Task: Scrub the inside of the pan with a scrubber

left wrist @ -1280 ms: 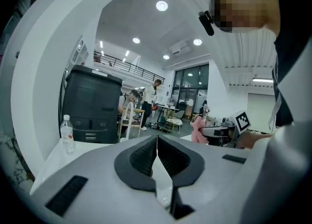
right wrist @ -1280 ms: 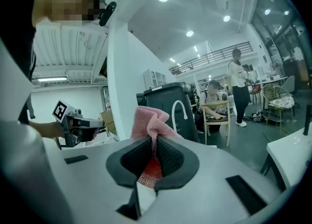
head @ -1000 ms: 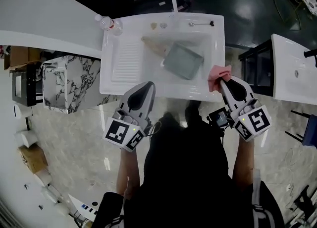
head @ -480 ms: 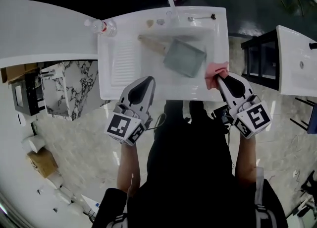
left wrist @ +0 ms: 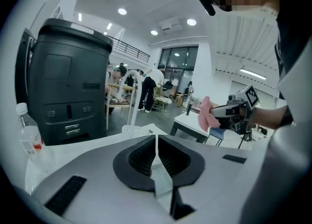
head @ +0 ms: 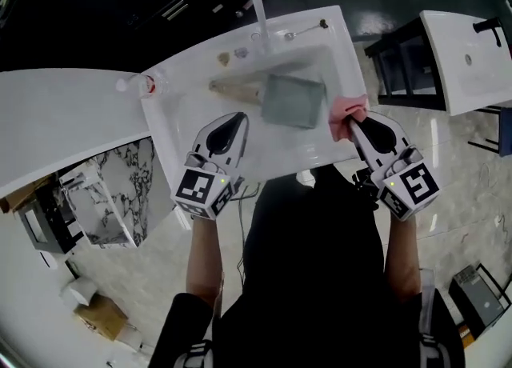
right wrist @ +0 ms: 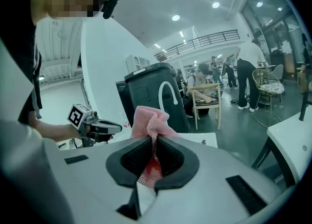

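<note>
A square grey-green pan [head: 294,101] with a wooden handle [head: 232,86] lies in the basin of the white sink [head: 180,122]. My right gripper [head: 350,121] hovers at the sink's front right corner, shut on a pink mesh scrubber [head: 348,107]. In the right gripper view the scrubber [right wrist: 151,121] bunches up above the closed jaws. My left gripper [head: 238,118] is shut and empty over the sink's front part, just left of the pan. In the left gripper view its jaws meet with nothing between them, and the scrubber [left wrist: 207,113] shows off to the right.
A white faucet [head: 254,2] rises behind the basin. A plastic bottle [head: 144,84] stands at the sink's back left corner, and a utensil [head: 306,30] lies on the back rim. A white counter [head: 64,118] runs left. A black stand [head: 400,62] and another white unit [head: 472,46] are right.
Both grippers have come forward to the sink. The left now reaches over its front edge beside the pan. The right still holds the scrubber. The head view has swung, tilting the sink.
</note>
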Demonstrator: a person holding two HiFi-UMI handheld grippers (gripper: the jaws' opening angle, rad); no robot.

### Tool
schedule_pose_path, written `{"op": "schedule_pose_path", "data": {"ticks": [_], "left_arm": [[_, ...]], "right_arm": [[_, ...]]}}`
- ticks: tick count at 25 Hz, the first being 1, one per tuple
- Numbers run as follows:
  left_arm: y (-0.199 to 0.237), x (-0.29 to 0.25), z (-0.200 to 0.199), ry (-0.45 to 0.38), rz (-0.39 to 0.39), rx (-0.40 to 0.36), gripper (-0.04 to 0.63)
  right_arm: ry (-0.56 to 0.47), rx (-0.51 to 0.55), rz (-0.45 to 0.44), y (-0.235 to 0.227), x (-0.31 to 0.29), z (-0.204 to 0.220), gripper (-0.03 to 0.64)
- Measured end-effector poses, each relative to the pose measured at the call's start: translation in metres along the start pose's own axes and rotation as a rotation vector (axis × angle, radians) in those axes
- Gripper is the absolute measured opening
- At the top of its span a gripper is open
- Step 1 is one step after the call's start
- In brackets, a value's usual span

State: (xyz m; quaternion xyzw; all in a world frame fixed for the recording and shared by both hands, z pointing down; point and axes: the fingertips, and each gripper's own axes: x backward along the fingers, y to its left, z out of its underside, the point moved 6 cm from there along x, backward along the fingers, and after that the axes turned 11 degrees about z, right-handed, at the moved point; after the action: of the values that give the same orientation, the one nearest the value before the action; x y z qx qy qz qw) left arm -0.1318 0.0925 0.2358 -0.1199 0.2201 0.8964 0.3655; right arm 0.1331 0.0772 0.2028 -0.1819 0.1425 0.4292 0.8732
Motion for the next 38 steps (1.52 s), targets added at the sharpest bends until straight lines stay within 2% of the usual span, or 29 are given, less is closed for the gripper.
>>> {"op": "schedule_pose_path", "data": {"ticks": [5, 10, 12, 14, 20, 24, 26, 30, 35, 38], "left_arm": [[0.039, -0.02, 0.015, 0.102, 0.142, -0.077, 0.035], [0.073, -0.038, 0.036, 0.209, 0.235, -0.154, 0.037], [0.084, -0.046, 0.047, 0.258, 0.255, -0.189, 0.038], [0.094, -0.057, 0.059, 0.311, 0.276, -0.221, 0.104], [0.114, -0.086, 0.102, 0.433, 0.322, -0.276, 0.163], [0.126, -0.106, 0.13, 0.531, 0.373, -0.431, 0.202], [0.13, -0.114, 0.144, 0.586, 0.41, -0.483, 0.228], [0.138, -0.13, 0.169, 0.673, 0.454, -0.539, 0.252], [0.152, -0.144, 0.196, 0.771, 0.473, -0.671, 0.261], [0.158, -0.149, 0.206, 0.798, 0.488, -0.663, 0.261]], "right_arm": [[0.044, -0.028, 0.085, 0.017, -0.016, 0.012, 0.038], [0.084, -0.061, 0.131, 0.035, -0.033, 0.029, 0.038], [0.107, -0.075, 0.133, 0.039, -0.042, 0.038, 0.038], [0.131, -0.084, 0.128, 0.041, -0.053, 0.048, 0.038], [0.194, -0.13, 0.11, 0.041, -0.088, 0.083, 0.038], [0.241, -0.135, 0.094, 0.036, -0.111, 0.106, 0.038], [0.259, -0.132, 0.088, 0.036, -0.123, 0.113, 0.038], [0.295, -0.13, 0.08, 0.036, -0.14, 0.128, 0.038], [0.326, -0.099, 0.068, 0.032, -0.161, 0.15, 0.038], [0.342, -0.072, 0.067, 0.03, -0.174, 0.163, 0.038]]}}
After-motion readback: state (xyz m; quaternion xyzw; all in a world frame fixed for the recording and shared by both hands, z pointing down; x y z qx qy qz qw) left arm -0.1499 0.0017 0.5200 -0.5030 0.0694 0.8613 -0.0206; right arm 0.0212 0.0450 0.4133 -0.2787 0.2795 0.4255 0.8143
